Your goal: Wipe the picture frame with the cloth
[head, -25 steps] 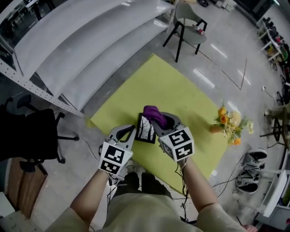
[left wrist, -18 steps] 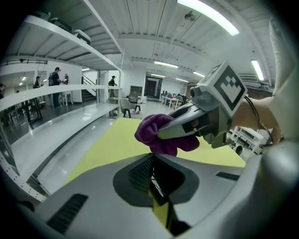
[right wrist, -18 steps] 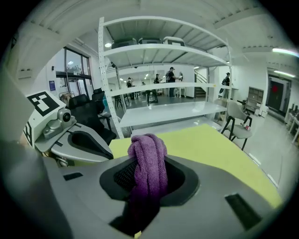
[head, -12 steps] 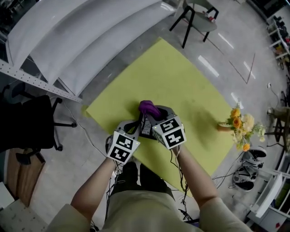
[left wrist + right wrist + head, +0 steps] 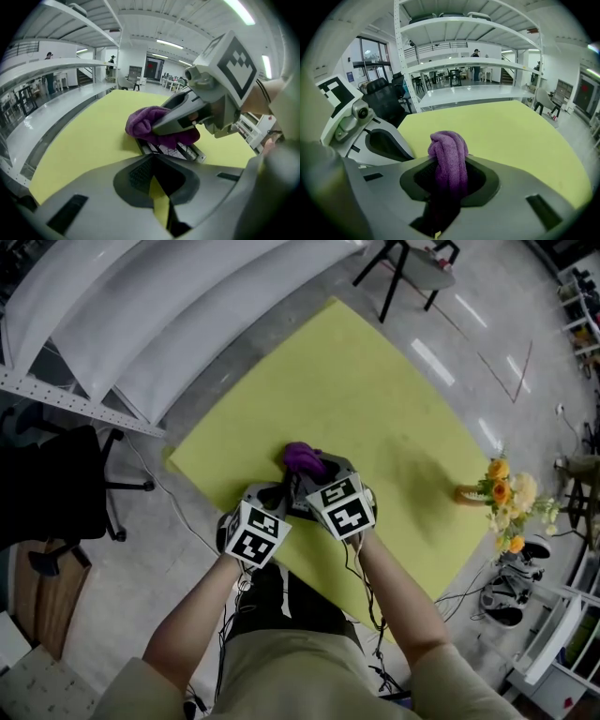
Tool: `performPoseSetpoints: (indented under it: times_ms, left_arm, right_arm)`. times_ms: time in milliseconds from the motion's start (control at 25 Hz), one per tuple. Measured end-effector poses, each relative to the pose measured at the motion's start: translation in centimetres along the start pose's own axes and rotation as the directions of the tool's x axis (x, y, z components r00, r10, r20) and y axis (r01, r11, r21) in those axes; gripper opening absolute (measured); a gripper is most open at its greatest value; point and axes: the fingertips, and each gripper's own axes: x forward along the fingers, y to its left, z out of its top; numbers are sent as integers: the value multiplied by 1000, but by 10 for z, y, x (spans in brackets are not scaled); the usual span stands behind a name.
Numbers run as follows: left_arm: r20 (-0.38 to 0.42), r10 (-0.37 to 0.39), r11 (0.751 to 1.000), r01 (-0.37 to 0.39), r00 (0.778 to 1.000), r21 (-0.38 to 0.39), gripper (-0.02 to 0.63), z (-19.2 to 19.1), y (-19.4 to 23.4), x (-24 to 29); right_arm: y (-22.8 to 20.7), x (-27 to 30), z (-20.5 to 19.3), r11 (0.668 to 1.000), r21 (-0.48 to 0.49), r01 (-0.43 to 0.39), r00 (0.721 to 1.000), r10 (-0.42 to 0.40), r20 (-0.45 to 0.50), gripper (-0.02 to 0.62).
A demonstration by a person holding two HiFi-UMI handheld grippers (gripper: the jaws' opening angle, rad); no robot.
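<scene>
Cloth (image 5: 146,124) on picture frame (image 5: 177,151)
Right gripper (image 5: 312,474) clamps the cloth; left gripper (image 5: 155,177) nearly closed, empty, beside the picture frame.

A square yellow-green table (image 5: 375,399) carries everything here, its top plain and matte. Near the edge closest to the person a picture frame (image 5: 180,151) lies flat on it, its dark border and pale patterned face only partly visible. Well apart from it, at the right-hand edge, a small vase (image 5: 466,494) seems to lie on its side, its orange and cream flowers (image 5: 506,498) reaching past the table's rim.
</scene>
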Motion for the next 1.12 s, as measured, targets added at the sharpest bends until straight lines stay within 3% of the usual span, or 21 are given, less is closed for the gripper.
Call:
performPoseSetpoints:
  times_ms: [120,360,680,840,960,1120]
  left_arm:
    - [-22,23,998,-22,999,57,8,1,0,1]
    - [-6,29,999,-28,1000,33,9,0,2,1]
    - [21,13,1000,-12,1000,-18,9,-1,4,2]
    - [60,16,1000,-15,998,-19,8,0,2,-2]
    - [117,16,996,-7,993,-84,8,0,-1,-14]
    - [92,24,995,-15,995,-94,8,-13,-6,-18]
  right_arm:
    - [-6,-4,-11,1000,-5,29,999,-29,-32,107]
    - [-27,-20,-30,996,-21,82,994,-83,-72,108]
    - [-51,-54,-38,985,37,169,981,-164,-106,103]
    - [-39,-78,-13,990,66,124,992,-124,-8,103]
    - [-15,-82,13,998,39,58,995,-61,79,103]
    - [16,-58,26,1000,-8,-8,996,9,92,103]
